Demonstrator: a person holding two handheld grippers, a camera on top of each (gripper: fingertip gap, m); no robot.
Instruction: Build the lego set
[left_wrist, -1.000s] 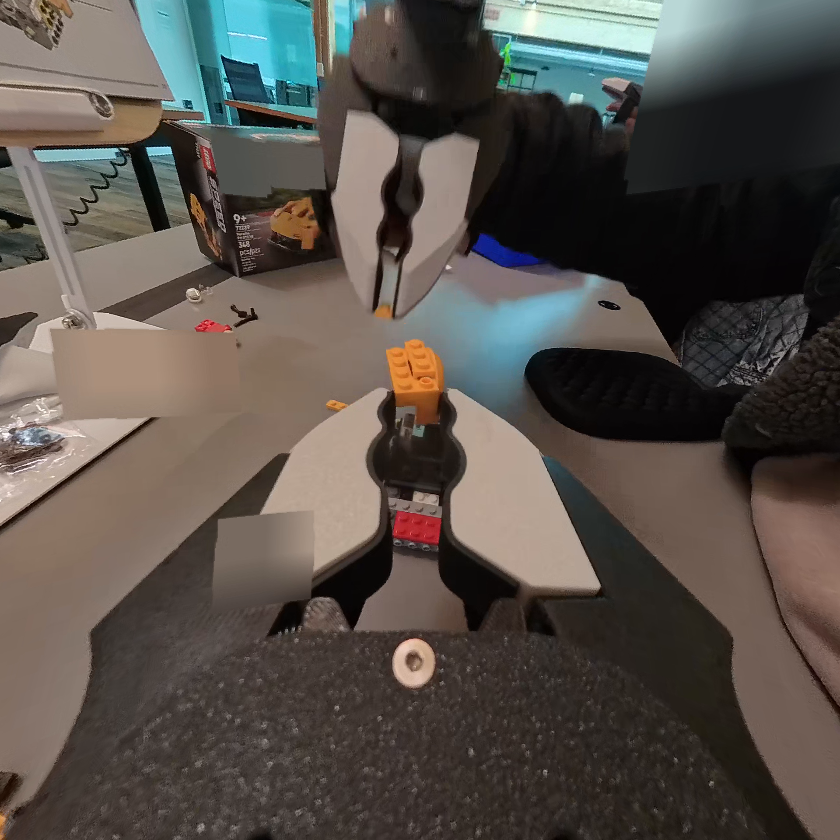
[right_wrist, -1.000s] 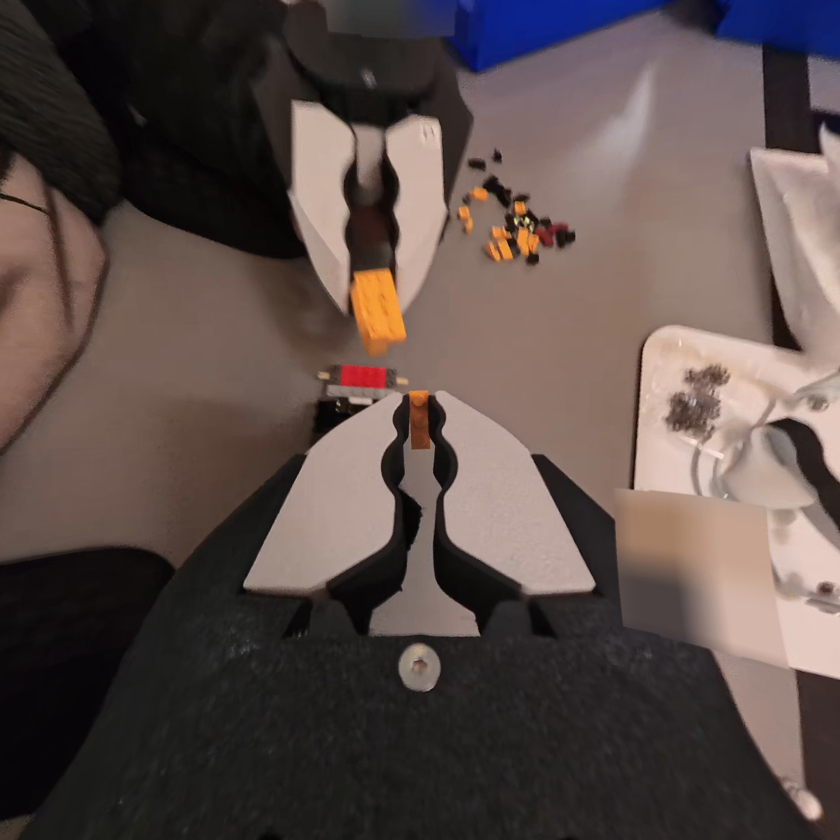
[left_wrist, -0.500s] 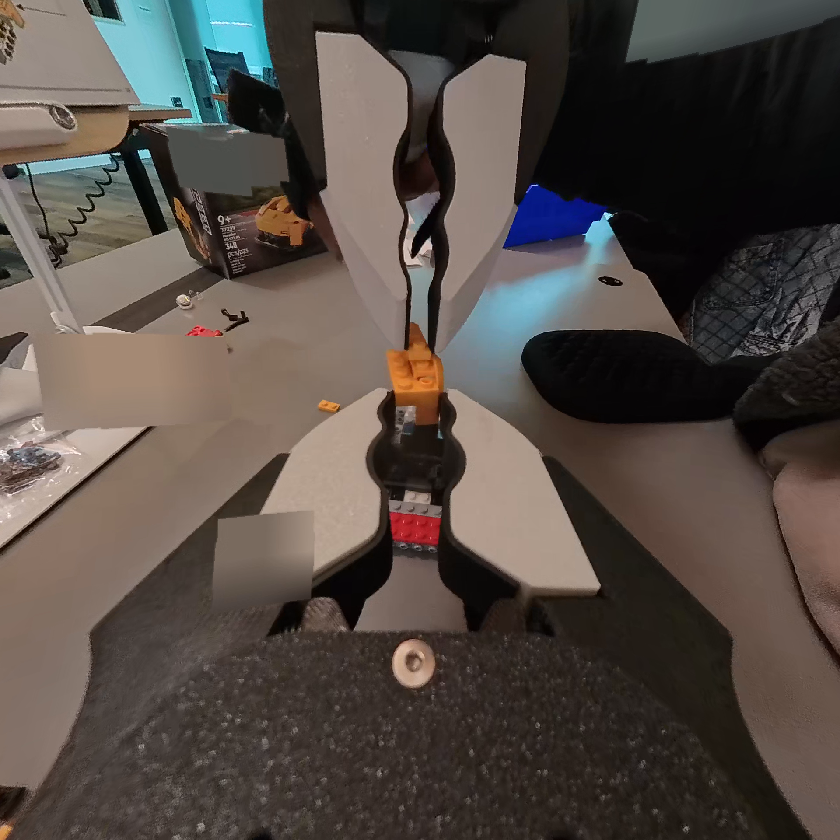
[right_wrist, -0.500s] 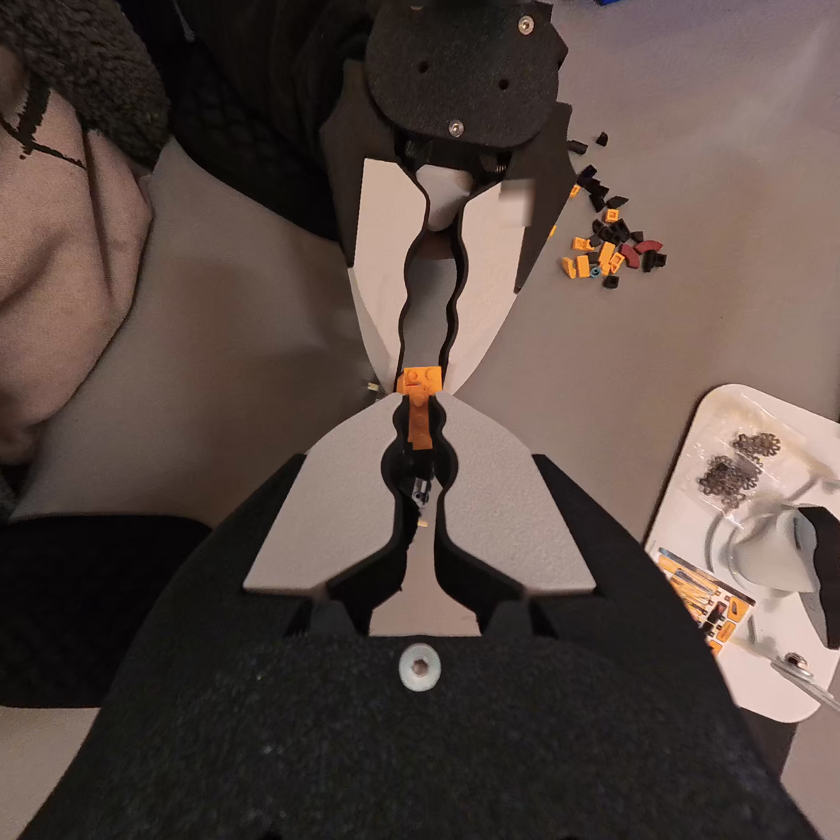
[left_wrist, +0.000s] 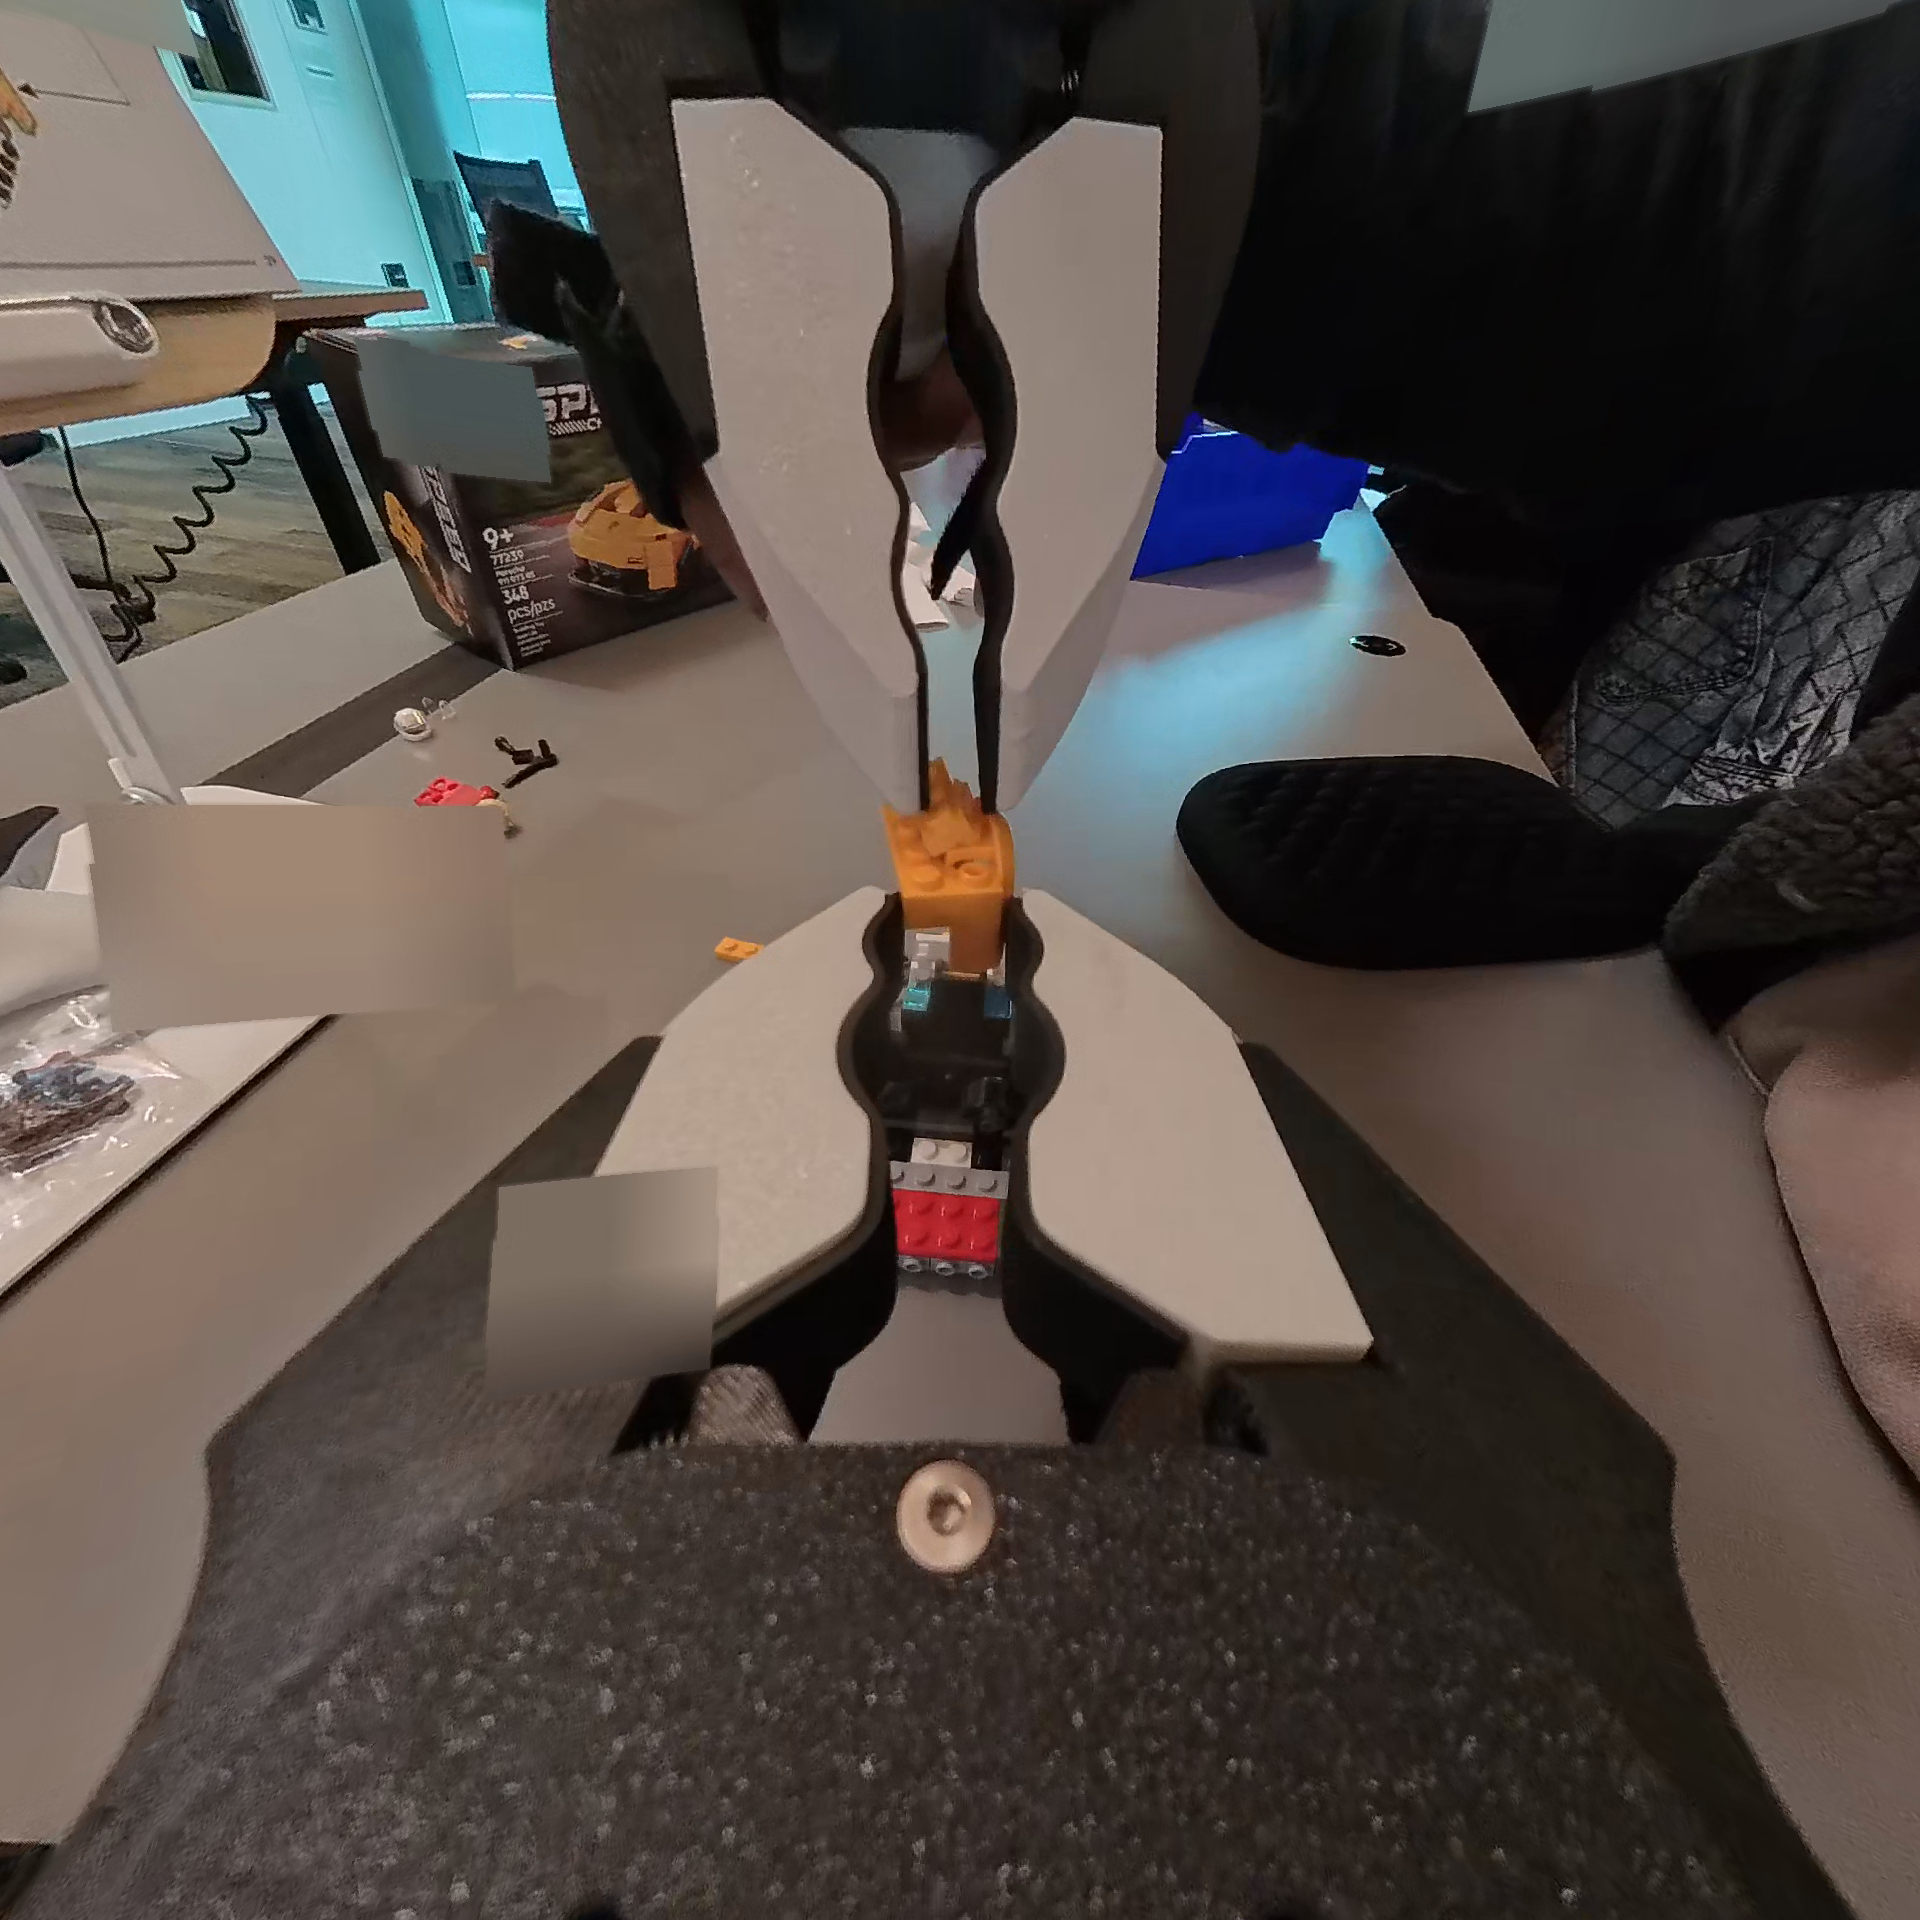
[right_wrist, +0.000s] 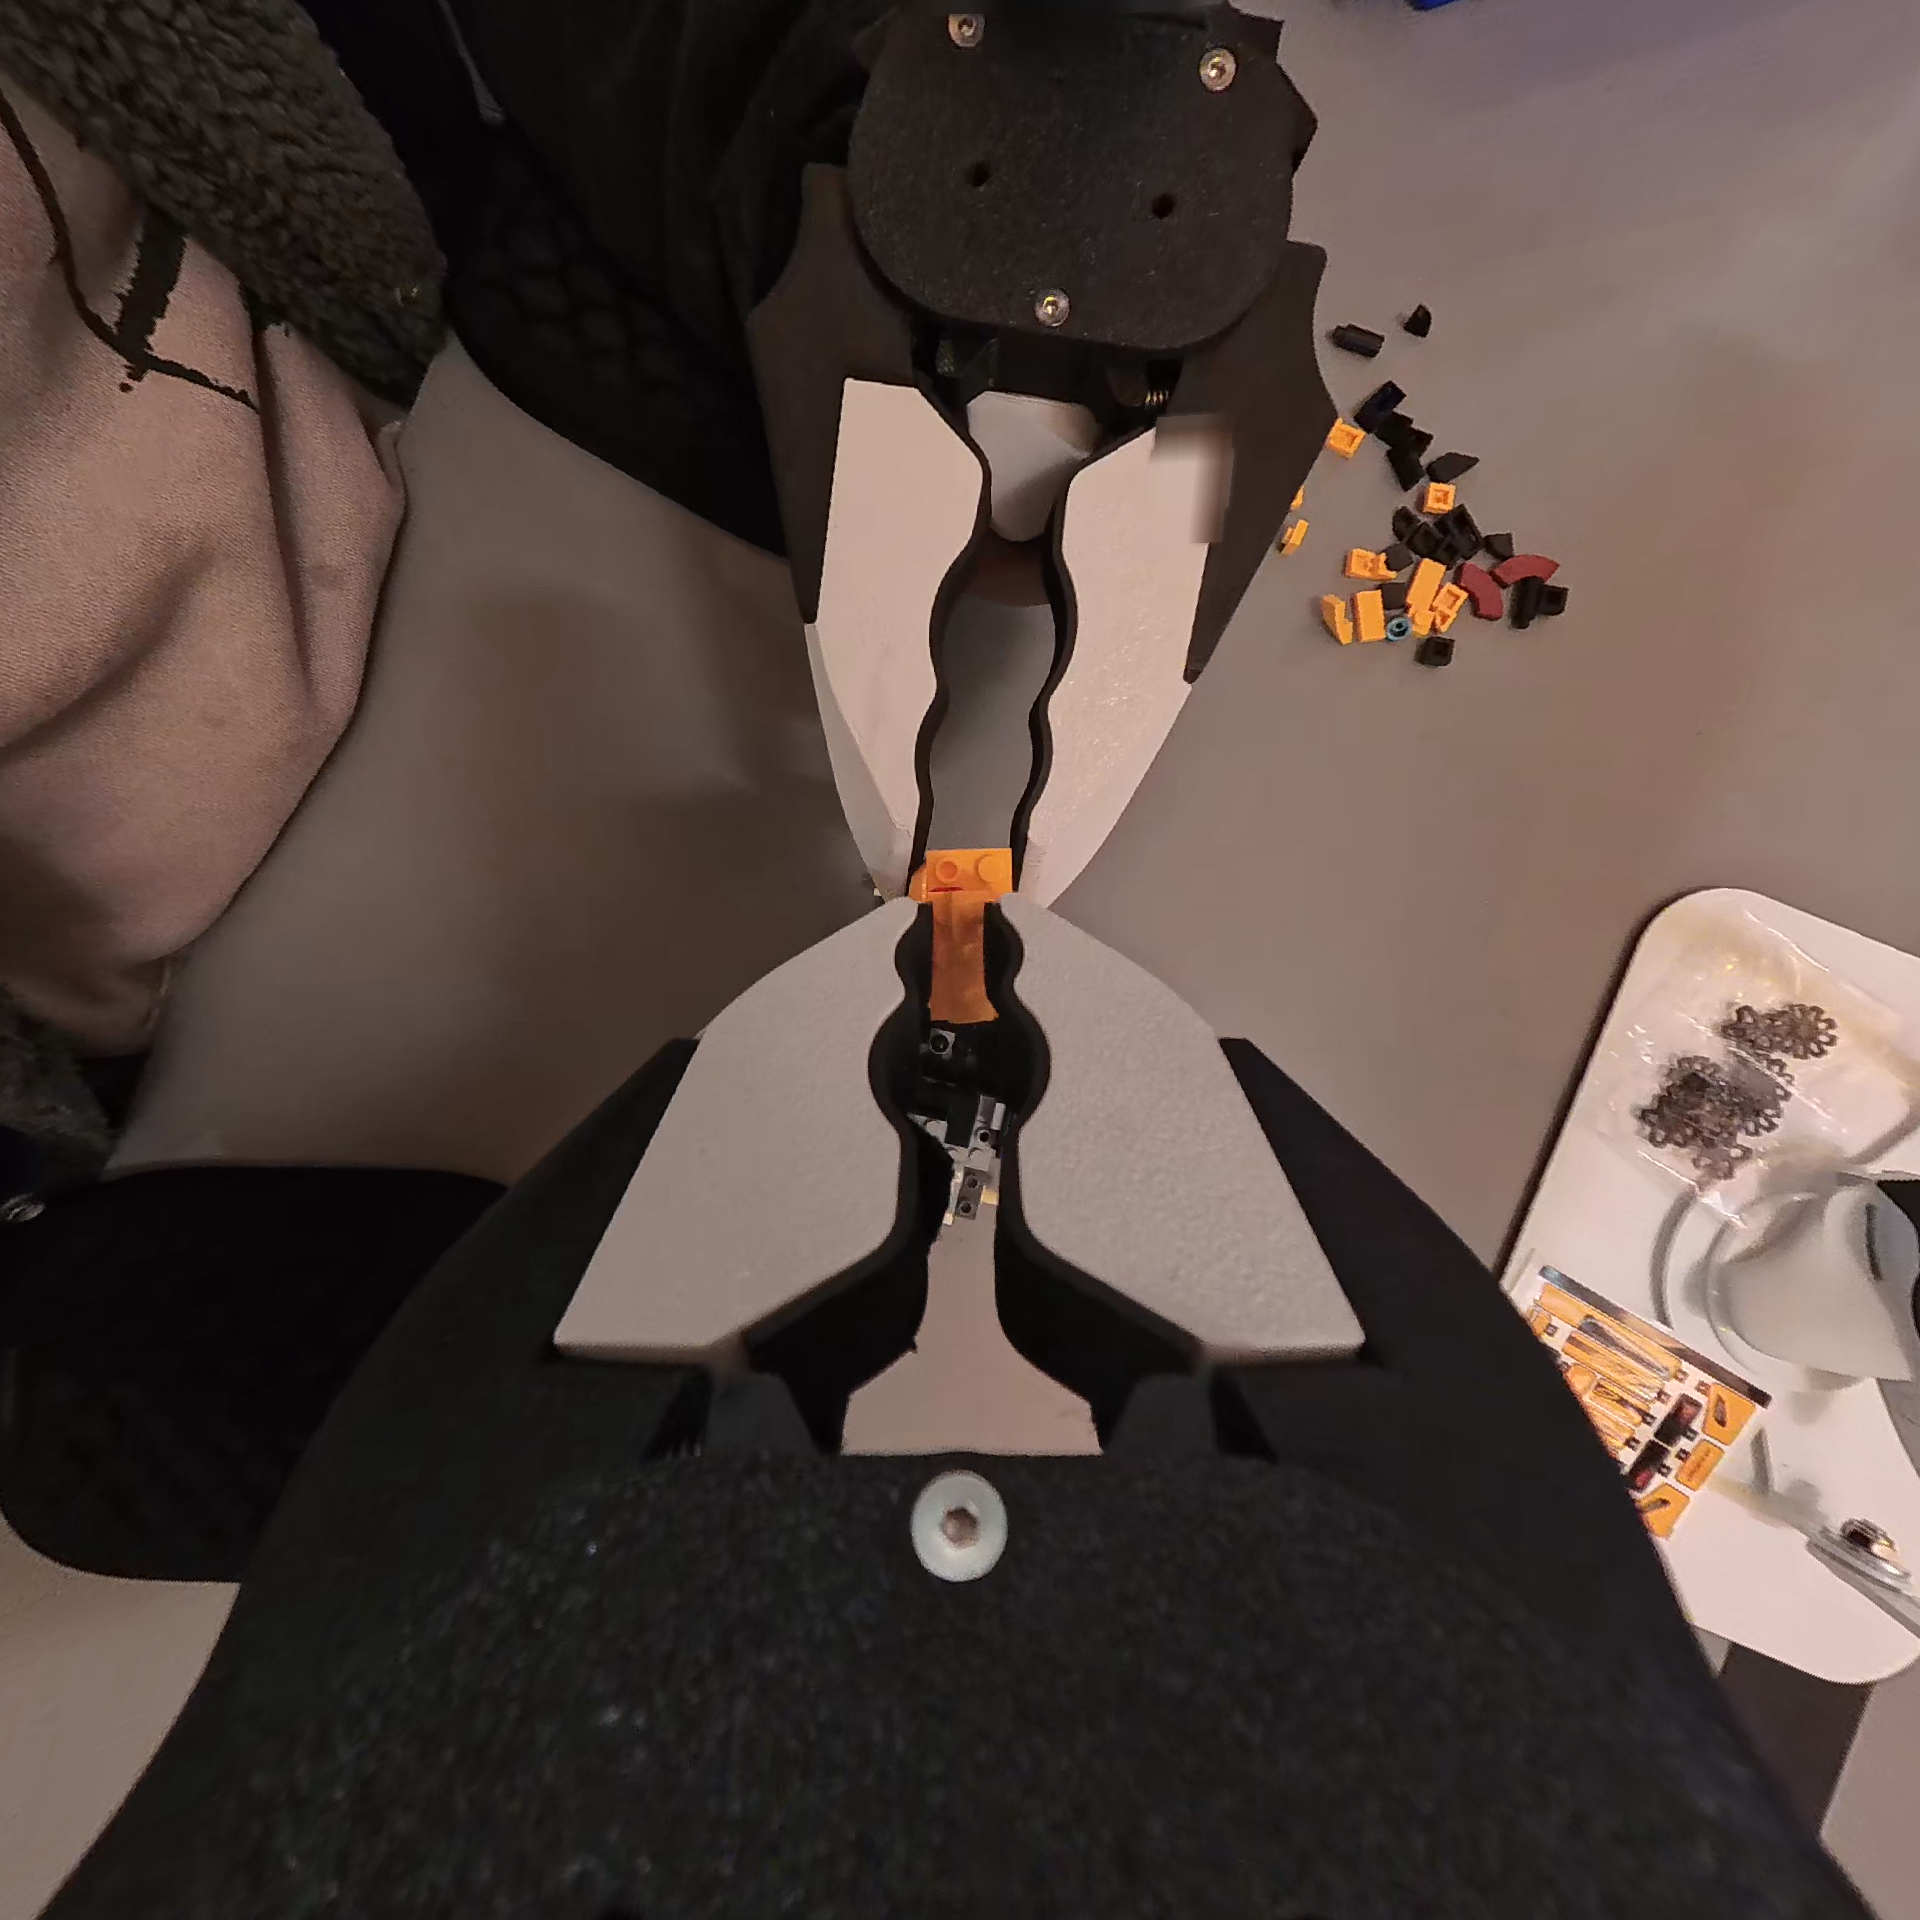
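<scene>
I find the model (left_wrist: 951, 1049) clamped between my left claw's (left_wrist: 951, 914) fingers, which are closed down onto its sides. It runs the length of the gap: a red plate (left_wrist: 948, 1228) with grey studs nearest the claw's base, black parts in the middle, and an orange block (left_wrist: 951, 868) projecting past the fingertips.

My right claw (right_wrist: 961, 904) meets it tip to tip, directly ahead of the left. Its fingers are closed to a narrow gap on a small orange piece (right_wrist: 961, 961), and in the left wrist view that piece sits against the top studs of the orange block. I cannot tell whether it is pressed fully home or only resting there.

Progress, in my judgement: early. One small sub-assembly of a few layers exists; the current step, seating this orange piece, looks to be at contact. After that the right claw must let go and fetch the next part.

Much is left. A pile (right_wrist: 1439, 561) of loose orange, black and dark red parts lies on the table (right_wrist: 1455, 810) ahead and to the right of the right claw. Bagged parts (right_wrist: 1725, 1091) and a sticker sheet (right_wrist: 1631, 1423) rest on a white tray (right_wrist: 1662, 1621) to its right, unopened as far as I can see. Ahead and left of the left claw lie a stray orange plate (left_wrist: 736, 949), a red piece (left_wrist: 454, 793) and black bits (left_wrist: 525, 750); farther ahead stands the box (left_wrist: 561, 561).
</scene>
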